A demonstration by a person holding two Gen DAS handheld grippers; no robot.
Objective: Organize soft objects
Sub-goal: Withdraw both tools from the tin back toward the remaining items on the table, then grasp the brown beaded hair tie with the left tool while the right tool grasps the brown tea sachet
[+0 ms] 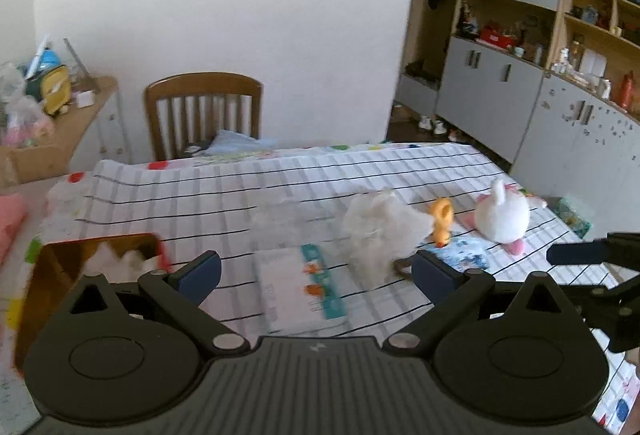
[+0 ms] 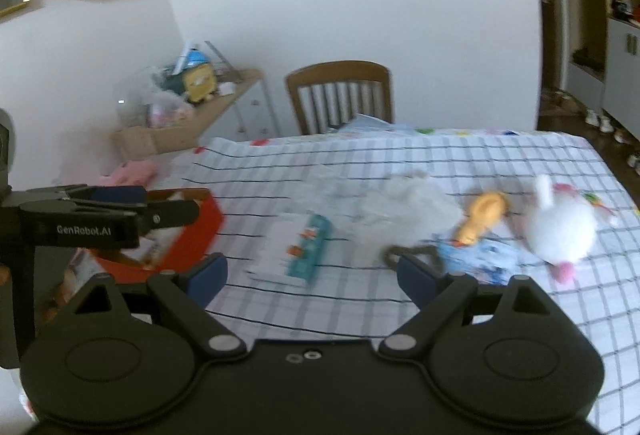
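Note:
On the checked tablecloth (image 1: 248,195) lie a fluffy grey-white soft thing (image 1: 380,227) (image 2: 404,203), a small orange plush toy (image 1: 442,221) (image 2: 482,219) and a white round plush with pink feet (image 1: 504,217) (image 2: 560,227). A red box (image 1: 48,275) (image 2: 200,231) at the left holds something white. My left gripper (image 1: 316,271) is open and empty above the table, over a white packet (image 1: 296,287). My right gripper (image 2: 312,273) is open and empty above the same packet (image 2: 296,247).
A blue patterned cloth (image 1: 464,255) (image 2: 484,259) lies under the orange toy. A wooden chair (image 1: 204,111) stands behind the table. A cluttered side shelf (image 1: 60,107) is at the left, cabinets (image 1: 520,95) at the right. A pink soft item (image 2: 132,171) lies left of the table.

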